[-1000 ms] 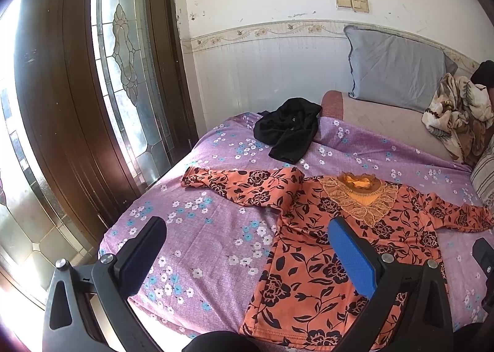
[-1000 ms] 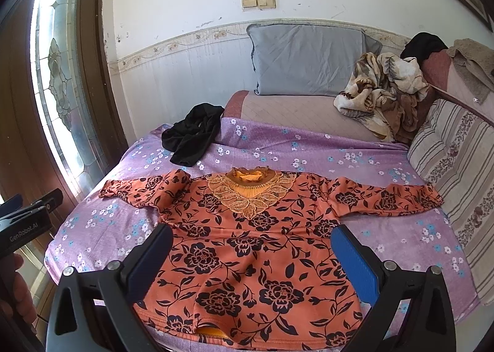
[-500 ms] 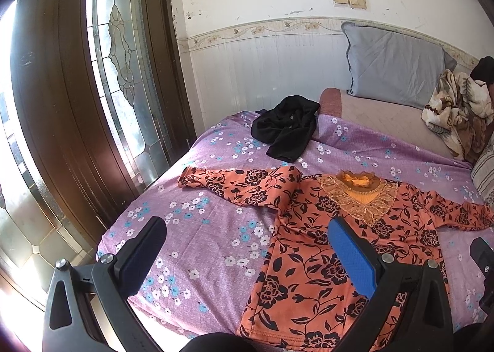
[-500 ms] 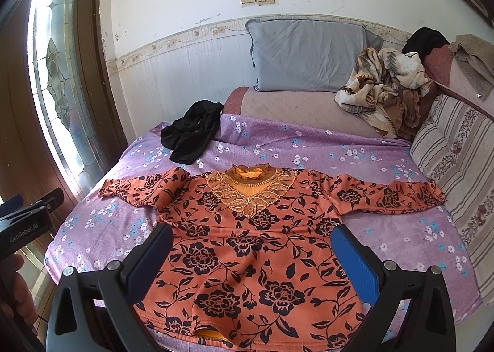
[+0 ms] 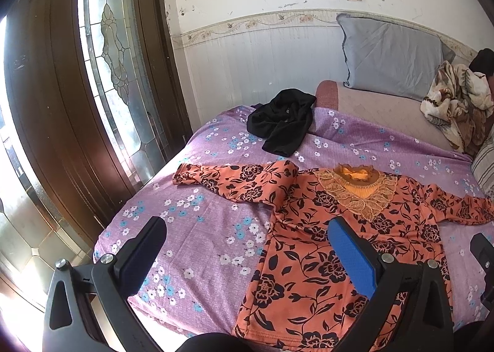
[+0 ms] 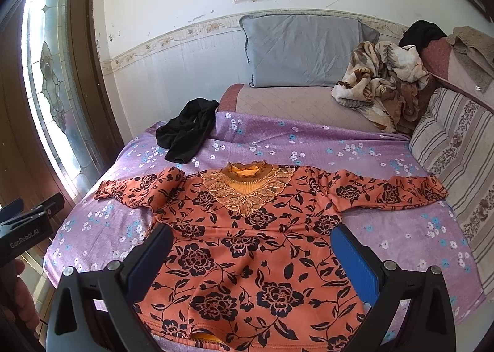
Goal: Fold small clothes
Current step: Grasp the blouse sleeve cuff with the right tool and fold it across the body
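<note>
Your left tongs (image 5: 247, 247) are spread wide, empty, hovering above the near left part of the bed (image 5: 197, 219), aimed forward and slightly down. The dark finger (image 5: 140, 254) sits over bare purple floral sheet; the blue-padded finger (image 5: 350, 254) is over the left side of the orange floral top (image 5: 308, 247). Nothing touches the cloth.

Your right tongs (image 6: 251, 254) are also spread wide, empty, held over the lower body of the orange floral top (image 6: 247, 244), both fingers framing the torso. The left finger (image 6: 148, 259) is over the top's left edge, the blue pad (image 6: 355, 262) over its right edge. Can't tell the height above the fabric, but no pinch is visible.

The top lies flat, front up, on the purple sheet near the bed's front edge, lace collar (image 6: 247, 187) toward the wall, hem toward you. Both sleeves are spread outward; the left sleeve is bunched near the shoulder, the right sleeve reaches toward the striped cushion (image 6: 457, 154).

In the right wrist view, the left tongs' body (image 6: 27, 225) shows at the left edge, with part of your hand (image 6: 18, 296) below it.

A black garment (image 6: 185, 130) lies crumpled at the far left of the bed, well apart from the top. A grey pillow (image 6: 302, 49) leans on the wall, with a rumpled patterned blanket (image 6: 383, 80) just beside it.
</note>
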A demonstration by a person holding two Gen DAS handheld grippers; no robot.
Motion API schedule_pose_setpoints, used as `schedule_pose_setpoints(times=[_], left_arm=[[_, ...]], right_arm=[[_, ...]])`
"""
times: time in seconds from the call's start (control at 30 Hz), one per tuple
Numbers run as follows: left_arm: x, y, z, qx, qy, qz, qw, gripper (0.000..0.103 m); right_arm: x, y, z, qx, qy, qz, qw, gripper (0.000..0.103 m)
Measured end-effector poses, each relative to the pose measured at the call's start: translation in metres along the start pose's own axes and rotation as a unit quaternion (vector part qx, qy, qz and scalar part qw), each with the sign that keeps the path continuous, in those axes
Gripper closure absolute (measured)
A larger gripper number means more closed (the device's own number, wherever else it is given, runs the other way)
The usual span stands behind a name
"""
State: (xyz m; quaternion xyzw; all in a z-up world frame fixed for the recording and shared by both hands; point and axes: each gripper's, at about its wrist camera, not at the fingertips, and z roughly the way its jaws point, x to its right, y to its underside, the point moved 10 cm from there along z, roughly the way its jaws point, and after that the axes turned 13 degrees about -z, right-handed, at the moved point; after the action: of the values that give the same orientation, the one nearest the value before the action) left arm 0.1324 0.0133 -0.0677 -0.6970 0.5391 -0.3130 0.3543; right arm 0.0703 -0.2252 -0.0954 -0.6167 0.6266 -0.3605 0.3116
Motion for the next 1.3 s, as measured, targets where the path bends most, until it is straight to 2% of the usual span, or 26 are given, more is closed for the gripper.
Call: schedule_pose_setpoints(times=[0.13,0.23,0.37,0.47,0.57,0.63,0.7,0.8,0.83,0.9,0.93,1.0,1.13,1.27,1.3], left_arm=[[0.005,0.002,0.007,-0.006,0.000,0.005,1.0000,0.000],[0.016,0.010,0.023,-0.025,0.009,0.011,0.9996,0.000],[0.046,0.045,0.077,-0.101,0.023,0.036,0.9939,0.000],[0.074,0.091,0.132,-0.180,0.021,0.060,0.9816,0.000],[0.102,0.132,0.178,-0.226,0.006,0.086,0.9704,0.000],[0.121,0.147,0.202,-0.241,0.003,0.097,0.9655,0.000],[0.139,0.153,0.220,-0.244,0.003,0.103,0.9644,0.000],[0.167,0.157,0.243,-0.236,0.019,0.111,0.9651,0.000],[0.173,0.161,0.251,-0.242,0.024,0.117,0.9628,0.000],[0.178,0.178,0.267,-0.266,0.037,0.124,0.9551,0.000],[0.178,0.181,0.271,-0.269,0.048,0.113,0.9554,0.000],[0.175,0.179,0.271,-0.277,0.071,0.085,0.9545,0.000],[0.172,0.179,0.268,-0.275,0.085,0.092,0.9531,0.000],[0.171,0.180,0.264,-0.269,0.089,0.088,0.9551,0.000],[0.171,0.179,0.264,-0.269,0.089,0.088,0.9550,0.000]], right_arm=[[0.003,0.003,0.006,-0.005,0.000,0.001,1.000,0.000],[0.009,0.007,0.016,-0.014,-0.007,0.012,1.000,0.000],[0.045,0.017,0.045,-0.022,-0.012,0.055,0.998,0.000],[0.099,0.034,0.081,-0.032,-0.024,0.129,0.991,0.000],[0.175,0.064,0.120,-0.052,-0.010,0.220,0.974,0.000],[0.233,0.087,0.146,-0.058,0.003,0.289,0.956,0.000],[0.290,0.111,0.167,-0.055,0.008,0.374,0.926,0.000],[0.367,0.145,0.185,-0.024,0.034,0.495,0.868,0.000],[0.387,0.156,0.192,-0.021,0.037,0.522,0.852,0.000],[0.417,0.168,0.208,-0.009,0.021,0.564,0.826,0.001],[0.430,0.172,0.216,-0.003,0.018,0.577,0.817,0.002],[0.451,0.179,0.227,-0.006,0.034,0.589,0.807,0.008],[0.490,0.171,0.244,-0.001,0.069,0.569,0.819,0.013],[0.520,0.170,0.257,0.002,0.092,0.571,0.816,0.022],[0.527,0.169,0.259,0.002,0.097,0.566,0.819,0.029]])
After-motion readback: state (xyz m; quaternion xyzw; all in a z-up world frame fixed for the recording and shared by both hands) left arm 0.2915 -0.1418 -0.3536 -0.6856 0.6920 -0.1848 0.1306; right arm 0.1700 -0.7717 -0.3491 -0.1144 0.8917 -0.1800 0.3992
